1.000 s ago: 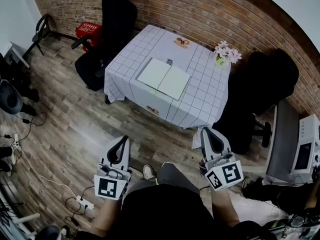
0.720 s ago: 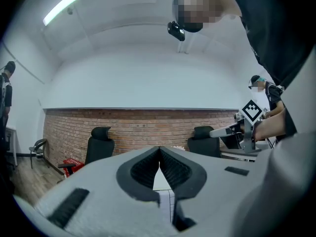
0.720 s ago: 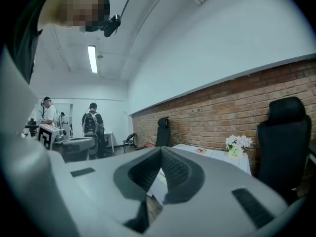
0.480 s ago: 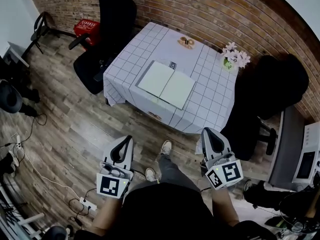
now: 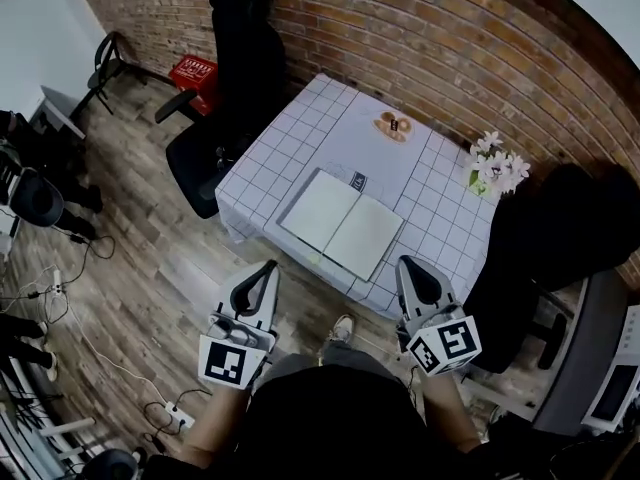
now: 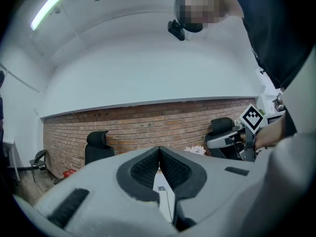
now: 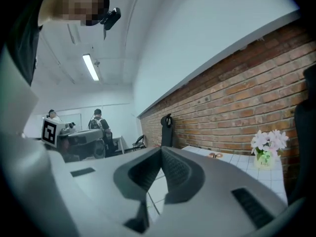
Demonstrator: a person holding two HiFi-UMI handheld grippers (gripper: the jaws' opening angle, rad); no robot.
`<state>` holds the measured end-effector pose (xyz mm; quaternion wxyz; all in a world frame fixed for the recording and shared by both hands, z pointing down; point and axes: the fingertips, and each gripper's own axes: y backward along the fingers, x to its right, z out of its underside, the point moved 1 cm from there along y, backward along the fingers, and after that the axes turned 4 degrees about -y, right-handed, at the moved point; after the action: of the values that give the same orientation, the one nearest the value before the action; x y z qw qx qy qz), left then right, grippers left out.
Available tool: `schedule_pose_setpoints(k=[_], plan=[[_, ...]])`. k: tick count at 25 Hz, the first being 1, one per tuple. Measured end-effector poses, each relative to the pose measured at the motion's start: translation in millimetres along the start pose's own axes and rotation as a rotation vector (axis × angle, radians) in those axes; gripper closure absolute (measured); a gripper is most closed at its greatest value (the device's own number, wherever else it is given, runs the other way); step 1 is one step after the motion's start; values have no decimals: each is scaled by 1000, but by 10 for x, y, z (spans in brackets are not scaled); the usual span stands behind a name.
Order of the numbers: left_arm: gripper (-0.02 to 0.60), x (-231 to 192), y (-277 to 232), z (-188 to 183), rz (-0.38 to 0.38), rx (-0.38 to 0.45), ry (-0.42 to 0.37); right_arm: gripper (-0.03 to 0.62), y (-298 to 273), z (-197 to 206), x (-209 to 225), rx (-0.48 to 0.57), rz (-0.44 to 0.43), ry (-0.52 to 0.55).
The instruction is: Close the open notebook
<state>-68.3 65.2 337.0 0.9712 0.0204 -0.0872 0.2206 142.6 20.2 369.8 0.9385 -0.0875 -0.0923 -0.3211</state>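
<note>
An open notebook (image 5: 342, 224) with white pages lies flat near the front edge of a table with a white checked cloth (image 5: 300, 133). My left gripper (image 5: 268, 267) is held level short of the table's front left, shut with nothing in it. My right gripper (image 5: 405, 263) hovers at the table's front edge, just right of the notebook, also shut and empty. In the left gripper view the jaws (image 6: 159, 149) meet tip to tip, with a strip of the notebook (image 6: 163, 199) showing below. The right gripper view shows its tips (image 7: 161, 149) closed over the cloth.
On the table stand a small vase of white flowers (image 5: 493, 163) at the right and a round brown item (image 5: 395, 125) at the back. Black office chairs (image 5: 235, 63) stand at the left and right of the table. A brick wall (image 5: 420, 38) runs behind. Cables lie on the wooden floor (image 5: 120, 298).
Both grippers and the person have come forward toward the table. The notebook now lies much closer to the gripper tips. Both grippers stayed shut.
</note>
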Motion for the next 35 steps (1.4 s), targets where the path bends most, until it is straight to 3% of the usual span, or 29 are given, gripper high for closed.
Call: schedule_pose_setpoints(k=[5,11,22,27,35], plan=[[557,-82,-228,112,-39,-41,22,582,-278,19,239,-23,-40,-25],[557,-174,-422,270,-32,-75,41,582,-453,189,371,-81,-44,-50],[557,-599,-808,734,62,-138,95,580,-673,420,399,-172,64,-115],[557,-855,-994,1132,83,-147,40,580,-747,672,444,-219,105,-185],[557,-980,-1176,1832,139,-279,54,579,-727,1028,583,-289,190,-283]])
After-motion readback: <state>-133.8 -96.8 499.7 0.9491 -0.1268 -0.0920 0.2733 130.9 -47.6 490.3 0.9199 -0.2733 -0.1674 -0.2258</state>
